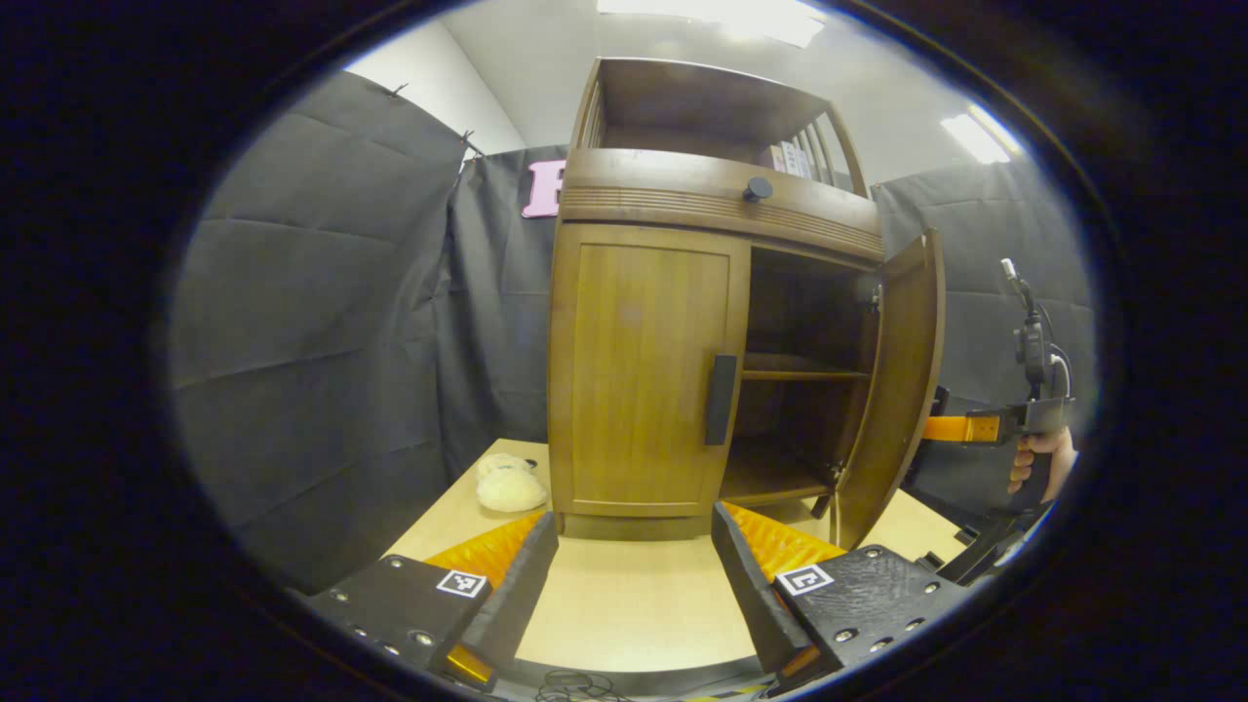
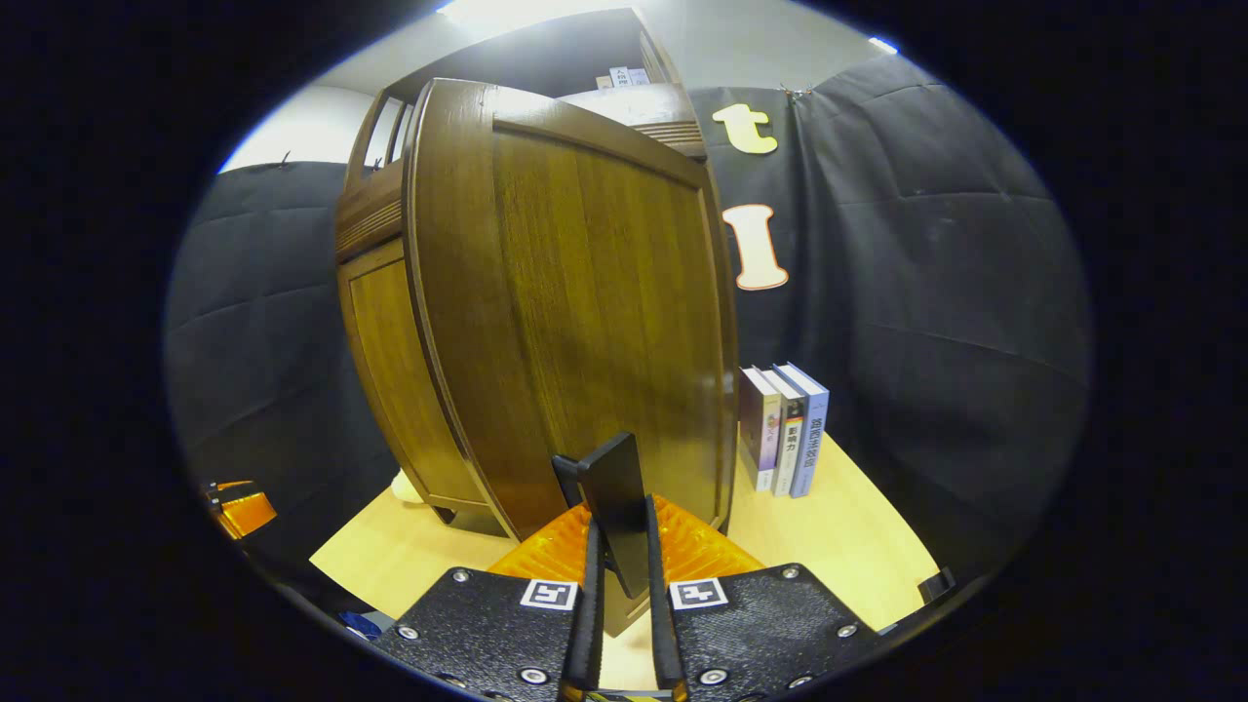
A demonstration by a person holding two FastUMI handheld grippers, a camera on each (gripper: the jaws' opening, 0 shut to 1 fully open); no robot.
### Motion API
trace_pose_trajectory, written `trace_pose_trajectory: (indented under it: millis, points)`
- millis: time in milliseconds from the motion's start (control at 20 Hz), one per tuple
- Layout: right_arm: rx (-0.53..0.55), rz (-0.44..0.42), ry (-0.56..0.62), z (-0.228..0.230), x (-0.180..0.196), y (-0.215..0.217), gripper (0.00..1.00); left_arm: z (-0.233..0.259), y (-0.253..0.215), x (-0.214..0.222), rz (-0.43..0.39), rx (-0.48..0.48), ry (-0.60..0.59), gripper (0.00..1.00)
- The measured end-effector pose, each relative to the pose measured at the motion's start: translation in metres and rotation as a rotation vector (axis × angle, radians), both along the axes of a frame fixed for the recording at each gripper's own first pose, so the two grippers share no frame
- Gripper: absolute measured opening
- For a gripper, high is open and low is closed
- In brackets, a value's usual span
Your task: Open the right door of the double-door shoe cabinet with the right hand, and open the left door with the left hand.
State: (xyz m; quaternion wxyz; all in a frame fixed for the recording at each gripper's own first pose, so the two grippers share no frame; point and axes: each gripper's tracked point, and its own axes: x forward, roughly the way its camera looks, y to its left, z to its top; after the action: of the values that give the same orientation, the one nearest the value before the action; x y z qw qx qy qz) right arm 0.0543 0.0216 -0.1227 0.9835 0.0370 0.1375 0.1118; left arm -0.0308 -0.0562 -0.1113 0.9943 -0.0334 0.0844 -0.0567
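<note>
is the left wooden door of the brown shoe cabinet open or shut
Shut: the left wooden door lies flush in its frame, while the right door stands swung out.

The left gripper point(image 1: 634, 556) hangs with its fingers spread wide, gripping nothing. The right gripper point(image 2: 620, 585) is pinched tight on the door handle point(image 2: 614, 497) (a hand point(image 1: 1041, 460) holds it level).

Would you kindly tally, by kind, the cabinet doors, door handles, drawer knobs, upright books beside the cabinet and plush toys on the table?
Cabinet doors: 2, left door closed, right door open
Door handles: 2, left handle, right handle
Drawer knobs: 1
Upright books: 3
Plush toys: 1
Total: 9
</note>
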Motion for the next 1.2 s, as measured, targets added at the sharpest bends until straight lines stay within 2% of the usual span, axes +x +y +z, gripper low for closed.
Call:
trace_pose_trajectory:
  millis: [150, 400, 450, 550, 600, 700, 750, 800, 1050, 1100, 1150, 1200]
  points:
    - [0.026, -0.041, 0.005, 0.002, -0.005, -0.023, 0.17, 0.0, -0.014, 0.003, -0.021, -0.009, 0.0, 0.97]
    - [0.0, -0.096, -0.016, 0.009, -0.01, -0.073, 0.06, -0.008, -0.036, 0.008, -0.053, -0.042, 0.028, 0.98]
    - [0.007, -0.1, -0.011, 0.007, -0.006, -0.082, 0.07, -0.009, -0.043, 0.01, -0.06, -0.051, 0.033, 0.97]
    - [0.02, -0.094, -0.005, 0.005, -0.002, -0.098, 0.07, -0.005, -0.054, 0.014, -0.059, -0.067, 0.031, 0.97]
    - [0.022, -0.093, -0.007, 0.006, -0.001, -0.106, 0.06, -0.003, -0.056, 0.017, -0.053, -0.073, 0.028, 0.85]
    - [0.025, -0.094, -0.01, 0.008, 0.001, -0.122, 0.06, -0.001, -0.059, 0.022, -0.038, -0.082, 0.024, 0.88]
    - [0.03, -0.08, -0.008, 0.007, 0.002, -0.125, 0.03, -0.001, -0.061, 0.024, -0.033, -0.086, 0.025, 0.9]
    - [0.034, -0.066, -0.007, 0.007, 0.003, -0.126, 0.05, -0.002, -0.062, 0.026, -0.029, -0.089, 0.029, 0.91]
    - [0.048, -0.011, -0.001, 0.007, 0.009, -0.14, 0.03, 0.0, -0.07, 0.029, 0.0, -0.078, 0.034, 0.91]
    - [0.053, 0.004, 0.008, 0.007, 0.009, -0.14, 0.04, 0.005, -0.072, 0.032, 0.004, -0.078, 0.025, 0.98]
    - [0.058, 0.015, 0.011, 0.007, 0.009, -0.141, 0.06, 0.009, -0.075, 0.034, 0.006, -0.075, 0.013, 0.97]
    - [0.059, 0.017, 0.008, 0.008, 0.007, -0.144, 0.08, 0.013, -0.079, 0.038, 0.005, -0.071, -0.002, 0.85]
